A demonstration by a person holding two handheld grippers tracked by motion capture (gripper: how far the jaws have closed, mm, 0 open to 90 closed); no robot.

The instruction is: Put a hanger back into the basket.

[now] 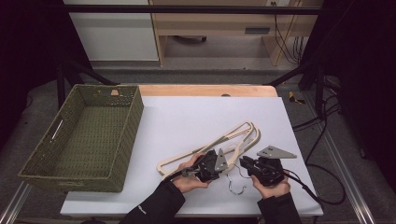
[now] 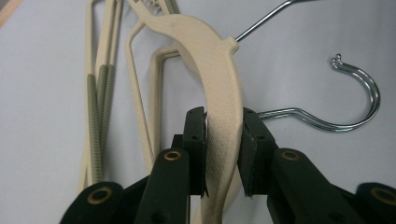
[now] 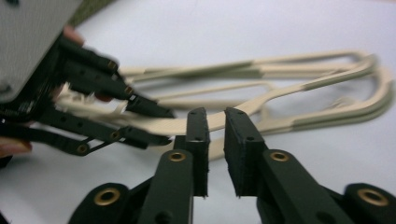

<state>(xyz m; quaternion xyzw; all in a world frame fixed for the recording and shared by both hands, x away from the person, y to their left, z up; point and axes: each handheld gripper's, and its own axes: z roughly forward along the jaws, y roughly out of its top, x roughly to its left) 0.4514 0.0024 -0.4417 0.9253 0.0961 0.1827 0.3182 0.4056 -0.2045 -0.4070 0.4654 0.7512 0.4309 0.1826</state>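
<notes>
White bench | hangers tangled at 5 o'clock, basket at 9 | left gripper pinching hanger arm, likely anchoring the pile | right gripper jaws slightly apart, empty, beside it at 3 o'clock, poised to separate one.

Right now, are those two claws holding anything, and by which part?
The left claw grips a cream hanger by its flat curved arm, just below the metal hook. The right claw holds nothing; its jaws stand slightly apart.

A white table carries cream hangers and a green basket.
</notes>
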